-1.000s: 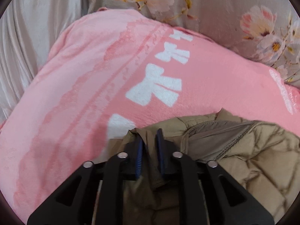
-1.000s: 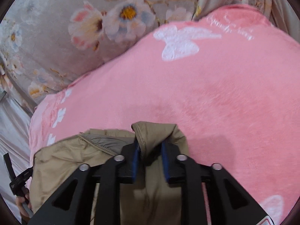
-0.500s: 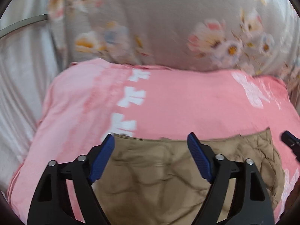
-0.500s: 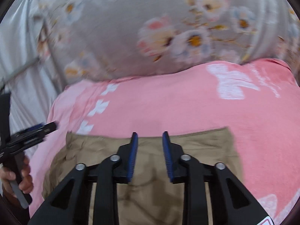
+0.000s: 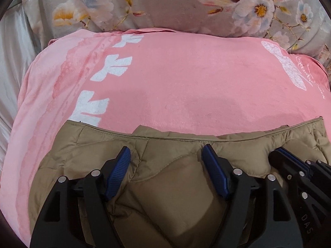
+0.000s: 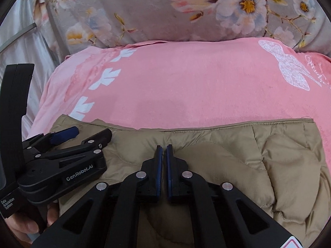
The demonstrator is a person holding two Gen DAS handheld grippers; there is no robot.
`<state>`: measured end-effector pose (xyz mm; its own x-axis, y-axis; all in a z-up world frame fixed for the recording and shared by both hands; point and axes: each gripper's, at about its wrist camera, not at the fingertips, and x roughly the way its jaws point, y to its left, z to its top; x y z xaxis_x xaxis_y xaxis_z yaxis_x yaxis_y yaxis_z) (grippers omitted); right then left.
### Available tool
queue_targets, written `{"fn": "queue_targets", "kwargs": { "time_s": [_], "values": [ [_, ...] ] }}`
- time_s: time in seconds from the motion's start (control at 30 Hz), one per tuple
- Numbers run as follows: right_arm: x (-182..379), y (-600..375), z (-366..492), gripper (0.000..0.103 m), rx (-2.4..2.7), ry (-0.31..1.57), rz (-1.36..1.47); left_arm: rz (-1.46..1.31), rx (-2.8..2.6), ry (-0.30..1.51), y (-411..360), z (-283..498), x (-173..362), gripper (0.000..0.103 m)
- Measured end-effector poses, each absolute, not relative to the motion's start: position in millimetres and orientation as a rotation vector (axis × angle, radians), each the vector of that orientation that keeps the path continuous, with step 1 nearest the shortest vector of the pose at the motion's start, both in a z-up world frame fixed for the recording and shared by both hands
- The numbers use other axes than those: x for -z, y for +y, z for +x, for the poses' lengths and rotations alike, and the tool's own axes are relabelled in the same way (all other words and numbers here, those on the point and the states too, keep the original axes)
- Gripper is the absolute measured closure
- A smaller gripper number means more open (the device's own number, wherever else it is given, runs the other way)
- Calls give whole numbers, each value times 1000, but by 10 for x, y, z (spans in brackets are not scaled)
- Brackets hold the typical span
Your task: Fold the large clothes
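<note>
Pink blanket [image 5: 186,82] over the bed, floral pillow [image 6: 165,10] at twelve o'clock. Our left tongs [image 5: 165,171] gape wide, holding nothing; our right tongs [image 6: 163,165] sit nearly together, nothing pinched. Both rest over the tan quilted jacket [image 6: 258,155] at six o'clock. We judge a fold is laid; next, regrip an edge.

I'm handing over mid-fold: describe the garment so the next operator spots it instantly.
Find the pink blanket with white bow prints, spread below the grey floral bedding. On its near edge lies the jacket, under both grippers. It alone is plain khaki, puffy and quilted, with no print.
</note>
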<state>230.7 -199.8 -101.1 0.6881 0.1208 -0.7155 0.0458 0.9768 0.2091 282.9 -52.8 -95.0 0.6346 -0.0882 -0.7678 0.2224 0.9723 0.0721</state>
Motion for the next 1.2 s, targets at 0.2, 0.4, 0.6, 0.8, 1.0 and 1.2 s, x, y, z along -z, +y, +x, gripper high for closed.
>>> {"fn": "queue_targets", "kwargs": {
  "time_s": [0.2,0.4,0.6,0.8,1.0,1.2],
  "values": [
    [1142,-1963,2368,103,-16,804,211,196,142,823,-598,2841,1065,29],
    [1205,-1964,2382,103,-15,807,226,215,122,806,-628,2840,1135,28],
    [1230,-1965,2406,103,-14,817,229,228,108,803,-655,2853,1177,27],
    [1239,-1951,2427,103,-9,824,221,242,98,802,-676,2855,1195,26],
    [1265,-1944,2452,103,-1,823,213,257,76,798,-713,2875,1220,25],
    [1265,-2010,2440,103,-30,808,262,260,65,801,-717,2901,1226,23]
  ]
}}
